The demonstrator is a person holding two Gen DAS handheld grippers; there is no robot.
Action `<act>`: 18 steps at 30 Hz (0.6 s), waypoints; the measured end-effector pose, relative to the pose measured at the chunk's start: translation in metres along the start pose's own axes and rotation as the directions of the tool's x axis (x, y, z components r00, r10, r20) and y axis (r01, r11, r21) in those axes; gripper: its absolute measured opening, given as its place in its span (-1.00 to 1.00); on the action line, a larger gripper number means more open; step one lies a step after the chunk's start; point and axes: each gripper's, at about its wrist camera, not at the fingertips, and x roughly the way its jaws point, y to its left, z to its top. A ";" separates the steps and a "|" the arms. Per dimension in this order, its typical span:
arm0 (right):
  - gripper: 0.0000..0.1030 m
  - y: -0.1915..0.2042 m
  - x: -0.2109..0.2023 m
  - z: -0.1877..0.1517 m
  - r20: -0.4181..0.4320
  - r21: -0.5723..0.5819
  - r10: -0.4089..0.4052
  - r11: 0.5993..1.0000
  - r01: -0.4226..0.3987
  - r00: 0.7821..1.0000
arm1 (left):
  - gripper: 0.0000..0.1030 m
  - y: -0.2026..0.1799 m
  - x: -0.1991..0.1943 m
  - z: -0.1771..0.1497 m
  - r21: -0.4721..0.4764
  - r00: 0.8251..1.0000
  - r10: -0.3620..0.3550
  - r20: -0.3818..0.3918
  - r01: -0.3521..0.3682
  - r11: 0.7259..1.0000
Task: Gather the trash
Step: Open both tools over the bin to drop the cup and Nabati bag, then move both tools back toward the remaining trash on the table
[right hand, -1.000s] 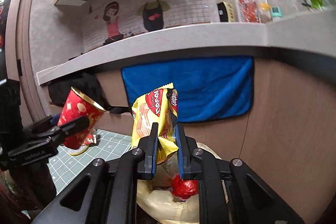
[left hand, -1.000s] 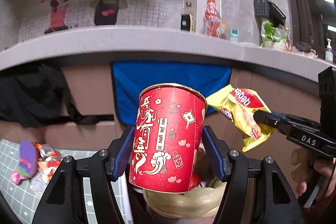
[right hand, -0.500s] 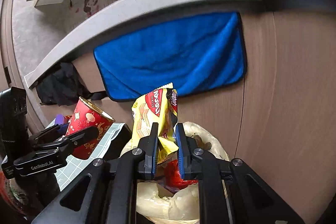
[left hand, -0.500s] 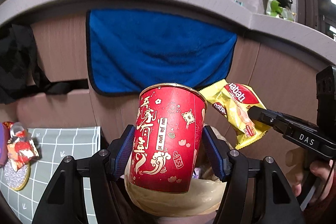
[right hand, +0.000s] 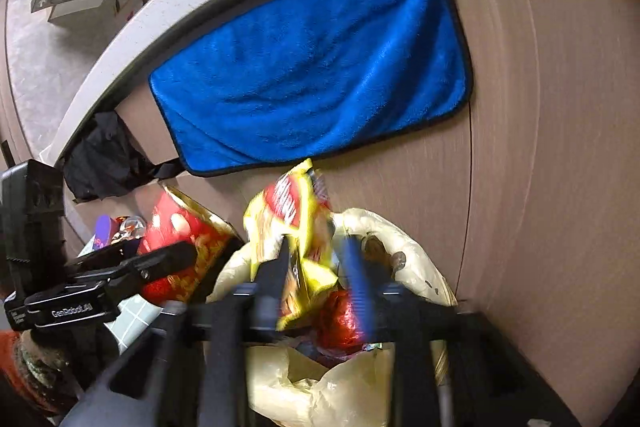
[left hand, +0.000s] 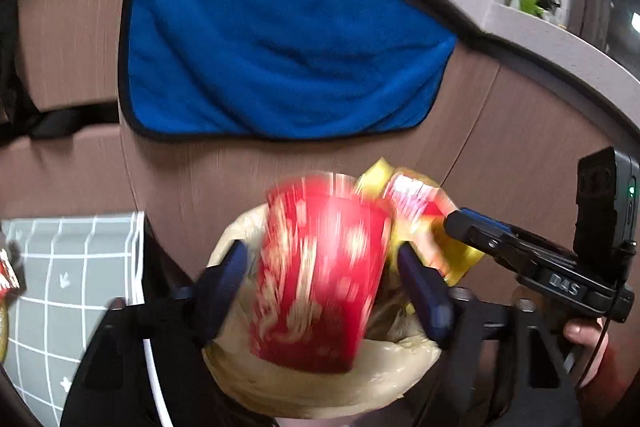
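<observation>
Far left in the left wrist view, a grey grid mat [left hand: 76, 267] with a scrap of red wrapper [left hand: 8, 273] at its edge. Above, a blue towel [left hand: 280, 43] hung flat on the brown cabinet front [left hand: 520, 147] under the counter [left hand: 568, 55]. At centre, left gripper [left hand: 324, 279] just spread wide, pads clear of the red cup [left hand: 320, 283], blurred and tilted, between the jaws above the bin bag [left hand: 320, 383]. Just right of the cup, the yellow snack packet [left hand: 420, 219], blurred, touching it. Further right, right gripper [left hand: 460, 223] beside the packet, a hand [left hand: 588, 339] on its handle. In the right wrist view, right gripper [right hand: 320, 267] likewise just released, jaws apart, packet [right hand: 296, 227] loose between them over the bag [right hand: 400, 239], cup [right hand: 184, 239] to the left.
</observation>
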 end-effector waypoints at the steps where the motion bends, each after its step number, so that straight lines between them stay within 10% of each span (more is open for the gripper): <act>1: 0.03 -0.002 0.001 -0.001 -0.001 0.017 -0.006 1.000 0.006 1.000 | 0.65 0.003 0.000 0.000 -0.016 1.000 -0.003 -0.002 0.003 1.000; 18: 0.03 0.052 -0.021 0.005 0.059 0.003 0.080 0.997 -0.080 0.995 | 0.65 0.083 -0.110 -0.007 -0.089 0.965 0.216 0.149 -0.204 0.975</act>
